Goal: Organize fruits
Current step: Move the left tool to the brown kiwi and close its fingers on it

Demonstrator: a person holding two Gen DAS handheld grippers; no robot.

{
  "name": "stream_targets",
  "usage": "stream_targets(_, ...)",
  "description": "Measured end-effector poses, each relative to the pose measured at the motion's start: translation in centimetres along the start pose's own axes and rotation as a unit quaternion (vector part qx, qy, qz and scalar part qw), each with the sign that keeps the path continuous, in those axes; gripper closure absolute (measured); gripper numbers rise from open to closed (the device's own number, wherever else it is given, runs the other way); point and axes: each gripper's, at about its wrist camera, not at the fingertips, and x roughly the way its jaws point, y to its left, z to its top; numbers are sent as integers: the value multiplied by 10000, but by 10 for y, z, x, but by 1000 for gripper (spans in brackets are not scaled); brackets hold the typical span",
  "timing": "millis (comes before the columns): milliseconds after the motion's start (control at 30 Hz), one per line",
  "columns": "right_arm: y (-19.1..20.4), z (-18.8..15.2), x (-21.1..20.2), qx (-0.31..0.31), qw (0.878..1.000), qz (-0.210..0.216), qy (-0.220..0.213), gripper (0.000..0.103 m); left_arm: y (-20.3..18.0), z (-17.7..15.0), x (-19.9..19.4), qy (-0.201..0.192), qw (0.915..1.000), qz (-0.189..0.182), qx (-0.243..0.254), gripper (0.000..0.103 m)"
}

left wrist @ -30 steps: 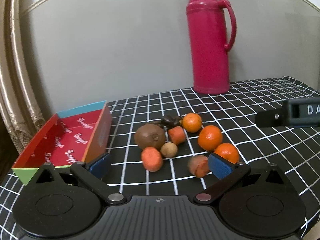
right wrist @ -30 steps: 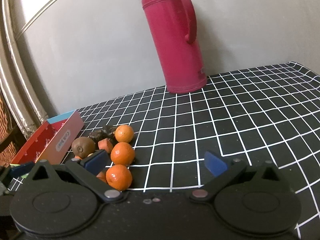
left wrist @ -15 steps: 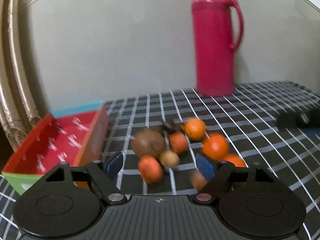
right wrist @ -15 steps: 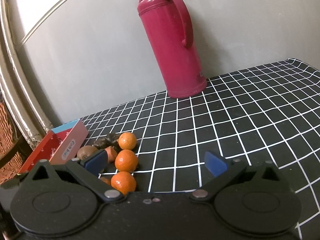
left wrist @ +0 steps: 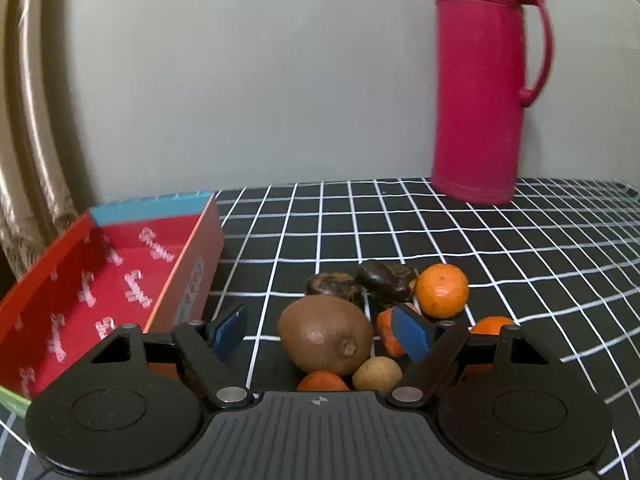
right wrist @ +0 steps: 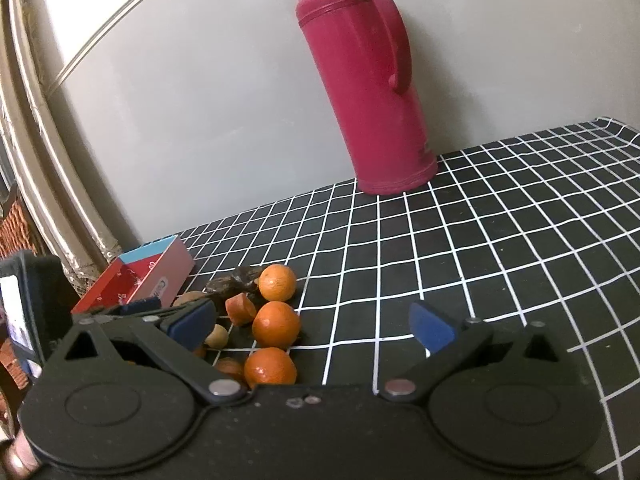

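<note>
Left tool [left wrist: 322, 330] spread wide, fingers either side of the kiwi [left wrist: 325, 335], not touching it. Fruit pile on the checked tabletop [left wrist: 520, 248], just beside the red box [left wrist: 100, 280]. Right tool [right wrist: 312, 322] spread, holding nothing, near the oranges [right wrist: 276, 325]. Thermos [right wrist: 368, 80] at the wall.

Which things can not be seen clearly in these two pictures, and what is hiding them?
- Left wrist view: the orange fruit at right is mostly hidden behind the left claw; another orange piece is cut off by the claw's body.
- Left wrist view: the print on the red box is blurred.
- Right wrist view: the kiwi is mostly hidden behind the right claw.
</note>
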Motion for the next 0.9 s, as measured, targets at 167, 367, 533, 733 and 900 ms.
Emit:
stream_targets(167, -3, 0, 3, 143, 9999, 65, 67, 0, 1, -2, 9, 164, 9996, -149, -146, 49)
stream_targets(367, -4, 1, 3, 198, 9998, 86, 31, 0, 2, -4, 11, 123, 9995, -176, -236, 49)
stream_targets(533, -4, 0, 3, 227, 9997, 72, 45, 0, 4, -4, 7, 64, 9994, -172, -293, 50)
stream_targets(733, -4, 0, 7, 263, 9996, 33, 98, 0, 10, 6, -17, -262, 9993, -145, -241, 50)
stream_targets(900, 2, 0, 11, 214, 9997, 67, 73, 0, 33, 17, -37, -401, 9985, -11, -369, 50)
